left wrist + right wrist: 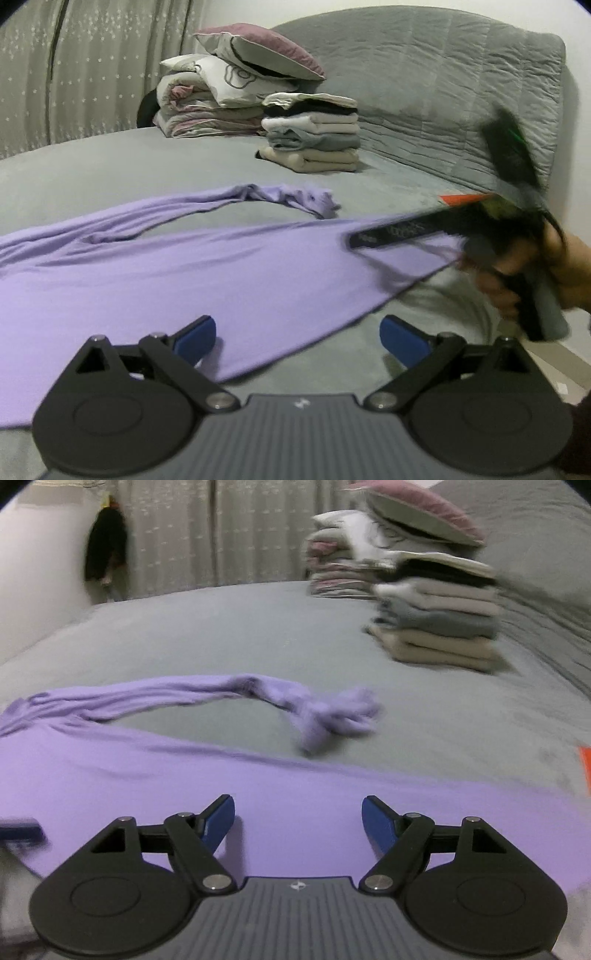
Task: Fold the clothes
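Note:
A lilac long-sleeved garment (207,273) lies flat on the grey bed, one sleeve (258,195) bunched and curling toward the far side. My left gripper (297,341) hovers open over the garment's near hem, nothing between its blue pads. In the right wrist view the same garment (258,786) spreads under my right gripper (298,823), which is open and empty, with the crumpled sleeve end (332,716) ahead. The right gripper's body and the hand holding it (517,258) show blurred at the right of the left wrist view.
A stack of folded clothes (314,136) stands at the back of the bed (110,166), with piled bedding and a pillow (236,81) behind it. A quilted grey headboard (443,92) rises at right. Curtains (207,535) hang beyond. An orange item (584,768) lies at the right edge.

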A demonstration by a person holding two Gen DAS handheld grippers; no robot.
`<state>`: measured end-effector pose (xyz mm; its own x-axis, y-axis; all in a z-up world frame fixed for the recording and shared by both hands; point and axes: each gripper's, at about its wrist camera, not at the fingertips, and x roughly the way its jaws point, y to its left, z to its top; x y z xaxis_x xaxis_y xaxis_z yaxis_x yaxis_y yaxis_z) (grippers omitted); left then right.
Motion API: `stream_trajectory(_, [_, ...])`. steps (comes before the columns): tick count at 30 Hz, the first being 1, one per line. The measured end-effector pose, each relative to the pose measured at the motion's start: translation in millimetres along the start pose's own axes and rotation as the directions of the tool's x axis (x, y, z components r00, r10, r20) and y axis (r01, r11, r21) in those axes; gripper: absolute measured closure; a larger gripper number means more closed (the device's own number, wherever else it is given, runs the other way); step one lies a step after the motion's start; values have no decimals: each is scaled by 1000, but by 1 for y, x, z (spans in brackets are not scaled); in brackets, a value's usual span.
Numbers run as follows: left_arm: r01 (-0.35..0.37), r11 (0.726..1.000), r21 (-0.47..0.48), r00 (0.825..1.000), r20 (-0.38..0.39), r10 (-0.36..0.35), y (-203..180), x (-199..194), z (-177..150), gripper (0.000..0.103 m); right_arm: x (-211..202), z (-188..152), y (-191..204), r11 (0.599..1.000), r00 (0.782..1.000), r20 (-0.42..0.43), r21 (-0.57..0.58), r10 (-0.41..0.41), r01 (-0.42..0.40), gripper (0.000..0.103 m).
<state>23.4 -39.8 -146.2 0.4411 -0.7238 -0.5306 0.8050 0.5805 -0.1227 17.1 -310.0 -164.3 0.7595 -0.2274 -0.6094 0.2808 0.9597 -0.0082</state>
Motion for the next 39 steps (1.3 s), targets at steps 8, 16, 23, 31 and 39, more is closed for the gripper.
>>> stream_trajectory(8, [-17, 998, 62, 1000, -12, 18, -2, 7, -14, 1, -13, -16, -81, 980, 984, 10, 98, -177, 175, 26])
stream_trajectory(16, [8, 994, 106, 997, -72, -1, -1, -3, -11, 1, -10, -1, -150, 931, 949, -6, 189, -316, 311, 25])
stream_trajectory(23, [16, 998, 57, 995, -98, -10, 22, 1, 18, 1, -12, 15, -139, 953, 969, 29, 190, -247, 237, 25])
stream_trajectory(31, [-23, 999, -31, 995, -93, 20, 58, 34, 59, 1, 19, 50, -109, 979, 996, 53, 191, -77, 66, 25])
stream_trajectory(39, [-70, 996, -55, 991, -115, 63, 90, 73, 97, 1, 78, 95, -101, 964, 992, 11, 237, 126, -125, 51])
